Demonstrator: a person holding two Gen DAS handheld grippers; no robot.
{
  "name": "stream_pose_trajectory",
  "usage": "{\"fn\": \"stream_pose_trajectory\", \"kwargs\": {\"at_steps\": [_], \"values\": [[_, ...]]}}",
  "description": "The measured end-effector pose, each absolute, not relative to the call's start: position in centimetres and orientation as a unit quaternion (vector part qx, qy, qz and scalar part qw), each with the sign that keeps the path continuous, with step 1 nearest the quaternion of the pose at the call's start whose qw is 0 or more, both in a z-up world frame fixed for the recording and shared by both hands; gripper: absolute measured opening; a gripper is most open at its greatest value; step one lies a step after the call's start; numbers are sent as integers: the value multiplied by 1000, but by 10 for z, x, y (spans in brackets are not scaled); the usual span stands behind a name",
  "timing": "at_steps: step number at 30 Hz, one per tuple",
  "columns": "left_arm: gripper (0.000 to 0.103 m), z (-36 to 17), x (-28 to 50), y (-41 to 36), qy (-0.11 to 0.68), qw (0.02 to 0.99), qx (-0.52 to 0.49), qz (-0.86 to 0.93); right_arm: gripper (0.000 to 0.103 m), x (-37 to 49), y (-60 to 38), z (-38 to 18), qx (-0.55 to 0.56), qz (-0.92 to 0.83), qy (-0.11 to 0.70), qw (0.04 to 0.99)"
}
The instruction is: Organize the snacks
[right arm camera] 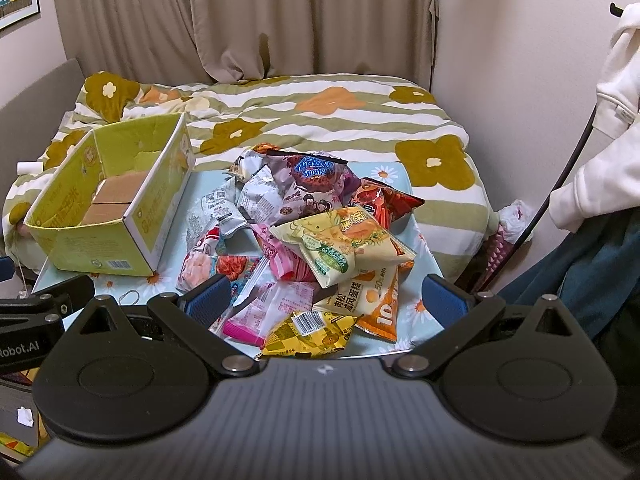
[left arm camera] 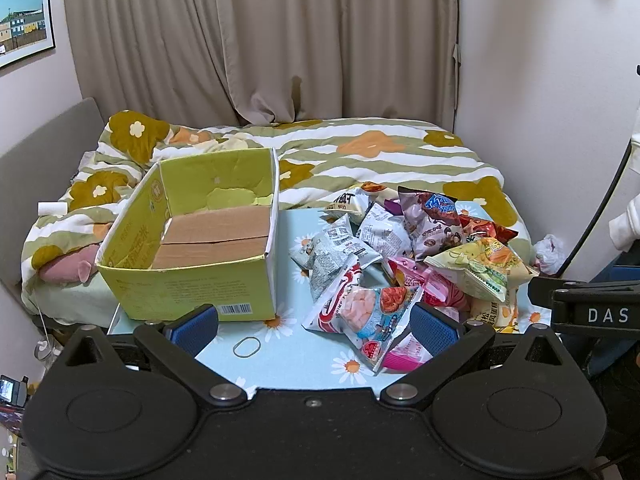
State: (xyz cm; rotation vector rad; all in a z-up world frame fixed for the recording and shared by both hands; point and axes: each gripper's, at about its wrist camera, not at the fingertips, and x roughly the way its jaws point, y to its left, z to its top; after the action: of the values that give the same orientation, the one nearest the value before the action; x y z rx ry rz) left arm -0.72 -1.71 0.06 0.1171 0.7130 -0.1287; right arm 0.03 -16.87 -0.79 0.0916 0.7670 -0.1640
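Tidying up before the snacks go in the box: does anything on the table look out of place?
A loose rubber band lies on the tablecloth in front of the empty box, apart from the snack pile.

Your left camera sits low behind the left hand-held gripper. It looks forward over the desk toward the bed and the curtain. The green box is close in front. Your right camera sits behind the right hand-held gripper, a bit more to the right, right above the snack pile. Both cameras see the box, the snacks, the bed and the curtain.
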Motion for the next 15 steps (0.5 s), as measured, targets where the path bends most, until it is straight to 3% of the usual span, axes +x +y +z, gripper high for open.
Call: {"fn": "stream_pose_trajectory", "kwargs": {"at_steps": [15], "values": [[103, 1, 10, -6, 360, 928, 45, -87, 103, 1, -164, -5, 43, -86, 384, 918]]}}
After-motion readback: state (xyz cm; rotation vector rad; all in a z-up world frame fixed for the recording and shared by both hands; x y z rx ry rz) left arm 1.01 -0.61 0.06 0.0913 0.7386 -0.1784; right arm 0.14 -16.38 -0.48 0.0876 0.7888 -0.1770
